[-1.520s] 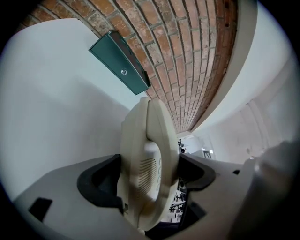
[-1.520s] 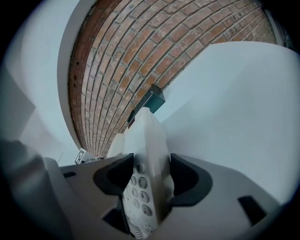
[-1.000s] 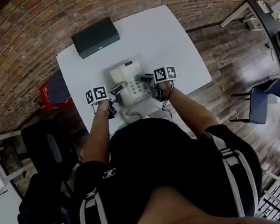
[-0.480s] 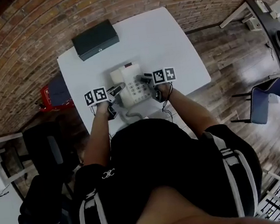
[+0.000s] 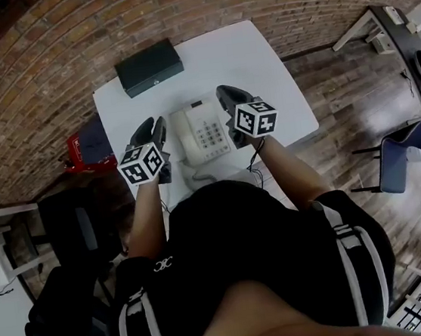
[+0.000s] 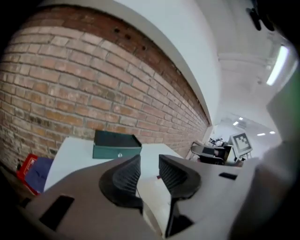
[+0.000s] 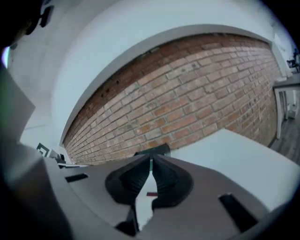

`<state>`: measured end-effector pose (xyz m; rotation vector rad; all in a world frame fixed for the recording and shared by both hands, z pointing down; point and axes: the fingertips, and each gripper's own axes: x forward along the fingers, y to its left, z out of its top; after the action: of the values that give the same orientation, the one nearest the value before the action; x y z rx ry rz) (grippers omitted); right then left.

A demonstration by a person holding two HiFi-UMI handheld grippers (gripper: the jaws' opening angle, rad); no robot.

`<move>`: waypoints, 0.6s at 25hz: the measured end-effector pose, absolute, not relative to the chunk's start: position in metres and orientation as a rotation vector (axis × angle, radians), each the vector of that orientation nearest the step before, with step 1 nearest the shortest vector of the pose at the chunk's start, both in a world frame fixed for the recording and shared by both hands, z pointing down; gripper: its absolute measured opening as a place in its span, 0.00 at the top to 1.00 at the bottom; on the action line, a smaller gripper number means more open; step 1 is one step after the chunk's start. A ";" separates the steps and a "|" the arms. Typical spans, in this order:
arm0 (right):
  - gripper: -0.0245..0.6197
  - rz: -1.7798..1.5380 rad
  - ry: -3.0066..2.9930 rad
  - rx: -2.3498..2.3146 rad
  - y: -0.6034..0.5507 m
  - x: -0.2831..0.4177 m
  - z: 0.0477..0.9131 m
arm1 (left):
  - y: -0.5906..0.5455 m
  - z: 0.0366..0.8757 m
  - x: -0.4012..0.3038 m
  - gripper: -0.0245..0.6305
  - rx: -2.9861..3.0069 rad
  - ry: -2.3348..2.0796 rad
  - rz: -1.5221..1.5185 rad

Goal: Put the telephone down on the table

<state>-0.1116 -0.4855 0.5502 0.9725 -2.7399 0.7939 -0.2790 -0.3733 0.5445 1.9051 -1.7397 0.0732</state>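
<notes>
- Worktop (image 5: pixel 258 59): its near edge is lost under the person's torso, and a dark box (image 5: pixel 149 67) sits at the far end.
- Telephone (image 5: pixel 205 134): flat on the worktop's middle, with its cord hard to follow.
- Left claw (image 6: pixel 148 161): closing, a narrow gap remaining and nothing in it.
- Right claw (image 7: pixel 151 161): closing, tips just about meeting, empty.
- A second ago both were spread wide, low at the telephone's sides; now they're up and clear!
</notes>
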 end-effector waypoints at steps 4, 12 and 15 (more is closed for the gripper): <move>0.96 0.438 -2.929 1.125 -0.476 -0.115 0.469 | -0.373 0.481 -0.285 0.89 1.989 -1.987 0.082; 0.96 0.056 -3.014 1.238 -0.449 -0.118 0.385 | -0.360 0.391 -0.281 0.91 2.039 -2.305 0.104; 0.96 0.069 -2.997 1.232 -0.445 -0.121 0.389 | -0.358 0.392 -0.283 0.91 2.004 -2.283 0.064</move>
<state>-0.1207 -0.4454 0.3886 1.2322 -2.9973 0.0692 -0.2828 -0.3579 0.3919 2.0042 -2.2825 0.0640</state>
